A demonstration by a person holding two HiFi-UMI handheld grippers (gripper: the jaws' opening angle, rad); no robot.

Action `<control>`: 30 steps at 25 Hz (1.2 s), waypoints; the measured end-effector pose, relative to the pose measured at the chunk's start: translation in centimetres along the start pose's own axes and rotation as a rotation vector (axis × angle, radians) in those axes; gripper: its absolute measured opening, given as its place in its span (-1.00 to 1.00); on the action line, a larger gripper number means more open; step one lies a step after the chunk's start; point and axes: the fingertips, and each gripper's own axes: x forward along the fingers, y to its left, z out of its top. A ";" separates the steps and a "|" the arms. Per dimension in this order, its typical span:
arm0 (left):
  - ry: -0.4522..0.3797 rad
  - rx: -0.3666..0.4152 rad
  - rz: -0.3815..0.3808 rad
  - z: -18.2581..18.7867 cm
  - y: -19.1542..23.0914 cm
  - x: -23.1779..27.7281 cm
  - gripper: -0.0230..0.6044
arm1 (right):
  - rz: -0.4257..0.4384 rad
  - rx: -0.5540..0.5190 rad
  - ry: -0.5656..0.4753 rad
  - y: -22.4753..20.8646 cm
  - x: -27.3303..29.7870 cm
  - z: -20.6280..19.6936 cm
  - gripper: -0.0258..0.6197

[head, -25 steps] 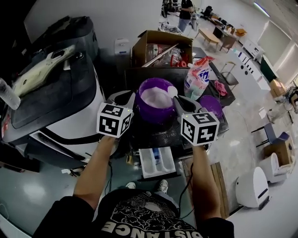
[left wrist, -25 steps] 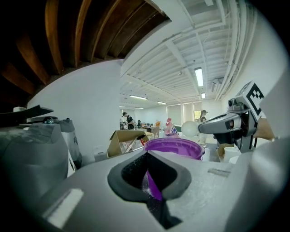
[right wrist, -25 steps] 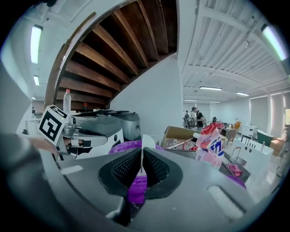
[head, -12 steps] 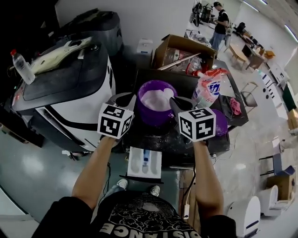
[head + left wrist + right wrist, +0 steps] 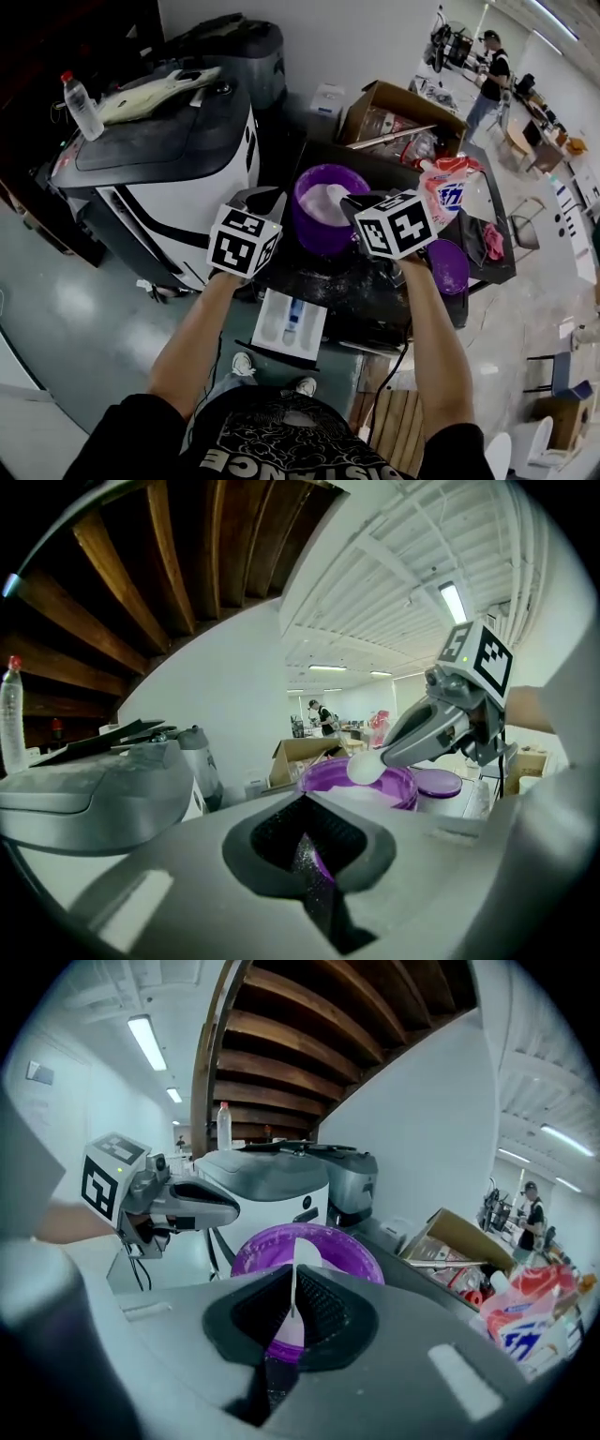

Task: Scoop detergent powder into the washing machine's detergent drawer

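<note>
A purple bucket with white detergent powder in it stands on a dark table. My right gripper is shut on the thin handle of a white spoon, whose bowl hangs over the bucket's rim. My left gripper is to the left of the bucket with its jaws shut and nothing seen between them. The white detergent drawer sticks out open below the table's near edge, between my arms. The washing machine stands to the left.
A clear bottle stands on the machine's top. A red-and-white detergent bag and a purple lid lie right of the bucket. An open cardboard box sits behind. A person stands far back right.
The head view has swung, so more of the washing machine and floor at the left shows. Both grippers stay at the bucket; the right one, with the spoon, sits slightly higher.
</note>
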 end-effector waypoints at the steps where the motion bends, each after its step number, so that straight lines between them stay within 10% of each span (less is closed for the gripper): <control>1: 0.002 -0.001 0.006 0.0 -0.1 -0.1 -0.92 | 0.010 -0.025 0.022 0.0 0.2 0.2 -0.80; 17: 0.024 0.009 0.093 -0.2 -1.1 -2.0 -0.92 | 0.164 -0.386 0.379 2.0 4.9 0.2 -0.80; 30: 0.033 0.017 0.086 -0.7 -0.4 -2.0 -0.92 | 0.244 -0.282 0.540 2.5 7.1 -1.6 -0.80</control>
